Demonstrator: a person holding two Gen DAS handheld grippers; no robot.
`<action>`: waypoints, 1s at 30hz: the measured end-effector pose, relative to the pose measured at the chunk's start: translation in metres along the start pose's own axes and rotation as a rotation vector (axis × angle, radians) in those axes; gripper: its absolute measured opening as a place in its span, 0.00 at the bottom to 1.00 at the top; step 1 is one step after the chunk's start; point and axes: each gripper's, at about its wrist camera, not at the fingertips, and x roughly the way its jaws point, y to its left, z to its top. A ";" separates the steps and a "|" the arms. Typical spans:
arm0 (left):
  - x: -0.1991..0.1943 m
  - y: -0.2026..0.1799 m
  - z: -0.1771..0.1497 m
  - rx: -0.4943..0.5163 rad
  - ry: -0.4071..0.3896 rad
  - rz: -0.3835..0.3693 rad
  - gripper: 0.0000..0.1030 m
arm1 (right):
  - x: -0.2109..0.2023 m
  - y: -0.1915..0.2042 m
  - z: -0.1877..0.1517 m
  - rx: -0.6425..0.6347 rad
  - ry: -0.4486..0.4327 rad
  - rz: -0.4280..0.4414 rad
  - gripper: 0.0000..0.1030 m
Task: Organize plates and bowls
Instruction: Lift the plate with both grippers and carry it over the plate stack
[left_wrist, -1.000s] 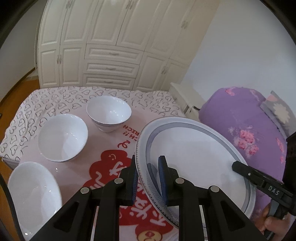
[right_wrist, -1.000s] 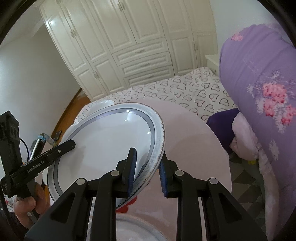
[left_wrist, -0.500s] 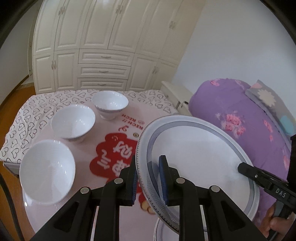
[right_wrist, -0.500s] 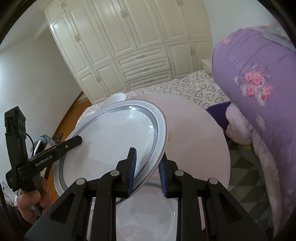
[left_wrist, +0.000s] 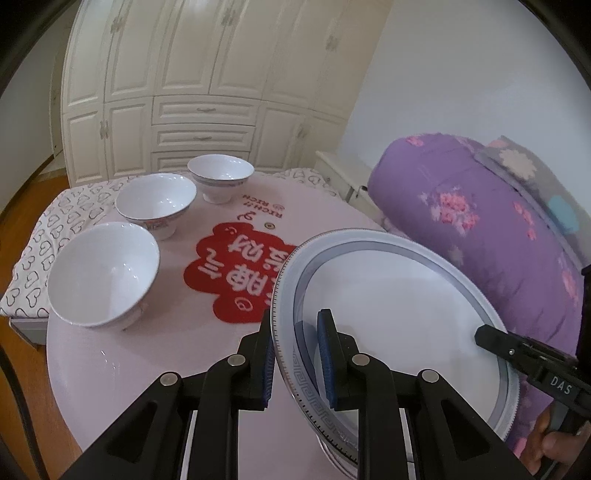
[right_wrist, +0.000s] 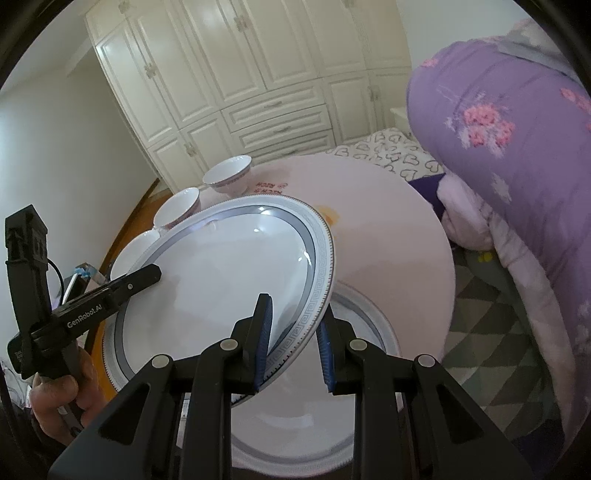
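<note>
I have the grey-rimmed plate (left_wrist: 399, 317) lifted over the round pink table (left_wrist: 155, 362), directly above a second plate (right_wrist: 325, 424) lying there. My left gripper (left_wrist: 297, 350) and right gripper (right_wrist: 293, 341) each clamp opposite rims. Three white bowls (left_wrist: 105, 273) line the far left.

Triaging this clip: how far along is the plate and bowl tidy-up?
Done: nothing clearly; one plate lies on the round table. In hand: the left gripper and right gripper both clamp the rim of a second plate, held tilted above the first. Left: setting it down, and three bowls sit separately.
</note>
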 end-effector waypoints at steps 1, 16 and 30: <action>-0.002 -0.002 -0.003 0.011 0.000 -0.003 0.17 | -0.002 -0.001 -0.003 0.003 -0.002 -0.003 0.23; 0.021 -0.026 -0.036 0.126 0.046 0.009 0.18 | 0.000 -0.022 -0.054 0.065 0.031 -0.057 0.24; 0.054 -0.028 -0.050 0.158 0.080 0.045 0.20 | 0.023 -0.031 -0.067 0.068 0.097 -0.065 0.25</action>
